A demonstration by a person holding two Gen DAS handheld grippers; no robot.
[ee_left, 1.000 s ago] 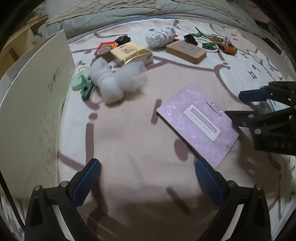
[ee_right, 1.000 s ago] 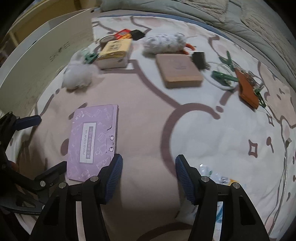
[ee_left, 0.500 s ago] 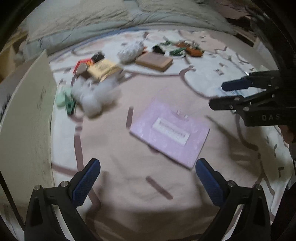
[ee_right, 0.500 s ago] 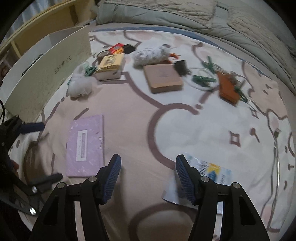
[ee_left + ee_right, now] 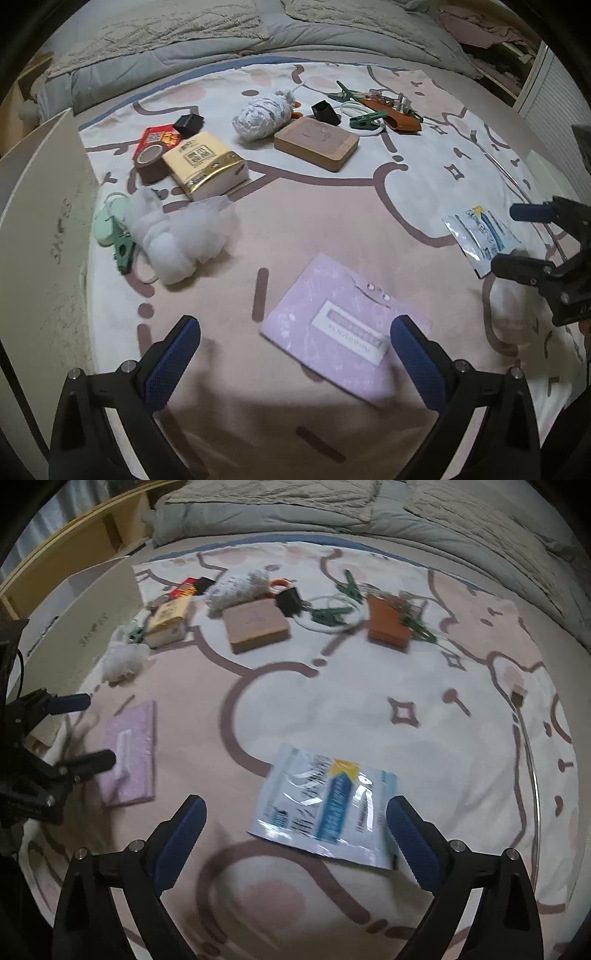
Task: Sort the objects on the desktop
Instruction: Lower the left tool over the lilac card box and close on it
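Note:
My left gripper [image 5: 295, 363] is open and empty, low over a purple booklet [image 5: 343, 325] that lies flat on the patterned blanket, its near corner by the right finger [image 5: 417, 365]. My right gripper [image 5: 295, 834] has its jaws opening wide. A blue-and-white plastic packet [image 5: 325, 805] lies flat between the fingers, and neither pad presses on it. In the left wrist view the right gripper [image 5: 517, 239] stands at the right edge over that packet [image 5: 480, 236]. The right wrist view shows the left gripper [image 5: 86, 731] at the left edge, beside the booklet [image 5: 129, 753].
A cream box wall [image 5: 40, 221] stands on the left. Further back lie a white fluffy wad [image 5: 177, 236], a yellow tissue pack [image 5: 203, 166], a tape roll [image 5: 151, 162], a tan block [image 5: 317, 142], a white bundle [image 5: 264, 114], green pegs and an orange pouch [image 5: 397, 118].
The right gripper's jaws have spread wide and it has drawn back to the right, so the packet lies in full view. The left gripper has shifted, with the booklet closer to its fingers.

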